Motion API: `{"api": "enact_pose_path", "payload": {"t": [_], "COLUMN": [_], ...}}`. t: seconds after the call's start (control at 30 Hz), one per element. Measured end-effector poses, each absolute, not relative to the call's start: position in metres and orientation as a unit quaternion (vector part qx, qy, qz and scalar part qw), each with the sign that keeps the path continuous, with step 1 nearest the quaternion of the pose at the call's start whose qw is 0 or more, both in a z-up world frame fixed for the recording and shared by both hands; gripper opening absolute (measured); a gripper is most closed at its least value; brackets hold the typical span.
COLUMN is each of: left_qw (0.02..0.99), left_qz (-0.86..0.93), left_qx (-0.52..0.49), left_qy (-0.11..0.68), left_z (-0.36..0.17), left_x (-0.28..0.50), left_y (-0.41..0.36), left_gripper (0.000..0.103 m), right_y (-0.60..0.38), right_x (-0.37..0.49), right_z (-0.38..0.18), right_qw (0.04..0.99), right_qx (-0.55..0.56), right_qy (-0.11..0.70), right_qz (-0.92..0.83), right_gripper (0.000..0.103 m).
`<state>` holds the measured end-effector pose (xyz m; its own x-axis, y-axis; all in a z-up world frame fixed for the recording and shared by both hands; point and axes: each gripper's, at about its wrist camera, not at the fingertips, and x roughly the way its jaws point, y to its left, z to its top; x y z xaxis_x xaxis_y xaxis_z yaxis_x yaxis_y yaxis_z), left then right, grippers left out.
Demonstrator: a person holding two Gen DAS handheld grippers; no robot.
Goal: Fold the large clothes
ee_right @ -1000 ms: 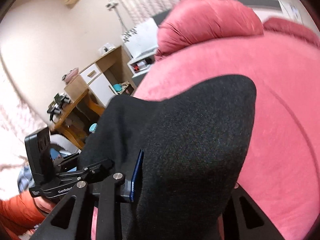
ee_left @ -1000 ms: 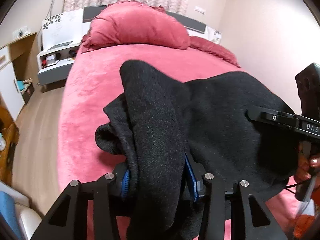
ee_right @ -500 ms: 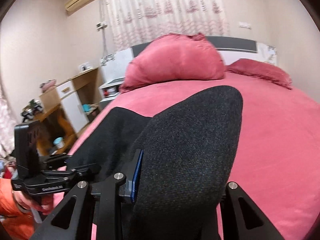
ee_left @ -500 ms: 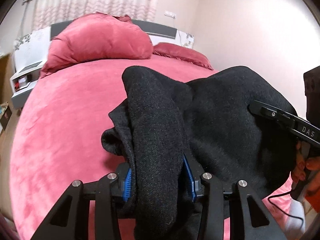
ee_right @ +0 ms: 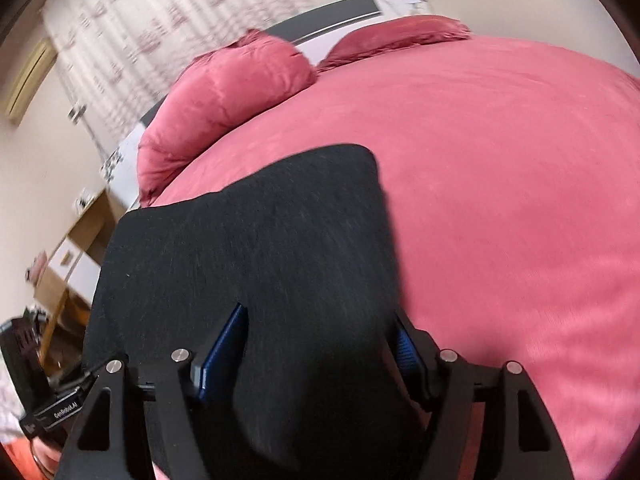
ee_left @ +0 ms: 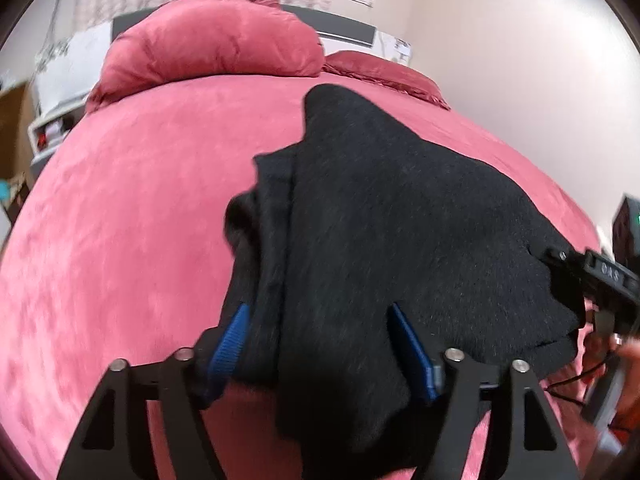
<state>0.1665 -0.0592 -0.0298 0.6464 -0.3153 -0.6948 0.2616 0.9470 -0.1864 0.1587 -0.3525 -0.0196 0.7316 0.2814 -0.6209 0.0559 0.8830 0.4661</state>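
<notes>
A large black knit garment (ee_left: 400, 208) hangs between my two grippers above a pink bed (ee_left: 132, 208). My left gripper (ee_left: 320, 344) has its blue pads (ee_left: 230, 340) spread apart, with thick folds of the garment bunched between them. My right gripper (ee_right: 320, 344) also has its pads (ee_right: 222, 350) spread, with the garment (ee_right: 256, 248) draped over and between them. The right gripper also shows at the right edge of the left wrist view (ee_left: 600, 276).
A big pink cushion (ee_left: 212, 56) and a flat pink pillow (ee_left: 384, 72) lie at the head of the bed. A white nightstand (ee_left: 52, 124) and wooden furniture (ee_right: 76, 248) stand to the left. A wall runs along the bed's right side.
Both grippers have swung forward and lower over the bed with the garment. The pads of both now stand wider apart than before, with the cloth still between them.
</notes>
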Motion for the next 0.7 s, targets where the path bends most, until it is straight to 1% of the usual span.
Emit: {"api": "enact_pose_path", "payload": {"t": [0.1,0.17,0.3,0.33,0.43,0.6,0.7], "left_qw": [0.911,0.911,0.904,0.902,0.905,0.905,0.906], "left_qz": [-0.146,-0.141,-0.143,-0.137,-0.143,-0.142,-0.138], "left_qx": [-0.053,-0.061,-0.079,-0.062,-0.038,0.028,0.060], "left_qy": [0.381,0.382,0.394,0.404,0.399,0.400,0.395], "left_z": [-0.033,-0.036,-0.040,-0.044,-0.046,-0.054,-0.056], "left_x": [0.152,0.141,0.122,0.116,0.105,0.072,0.055], "left_y": [-0.051,-0.047,-0.039,-0.042,-0.044,-0.064,-0.075], "left_gripper": [0.083,0.083,0.084,0.084,0.084,0.084,0.084], "right_y": [-0.354,-0.345,-0.315,-0.310,-0.297,-0.283,-0.267], "right_x": [0.136,0.120,0.087,0.081,0.066,0.033,0.020], "right_z": [-0.023,-0.023,-0.014,-0.013,-0.011,-0.010,-0.014], "right_qw": [0.899,0.902,0.927,0.930,0.935,0.936,0.938], "right_qx": [0.253,0.244,0.147,0.132,0.096,0.099,0.081], "right_qy": [0.356,0.356,0.346,0.343,0.337,0.330,0.332], "right_qz": [0.037,0.024,-0.017,-0.026,-0.049,-0.062,-0.061], "right_gripper": [0.073,0.073,0.073,0.073,0.073,0.073,0.073]}}
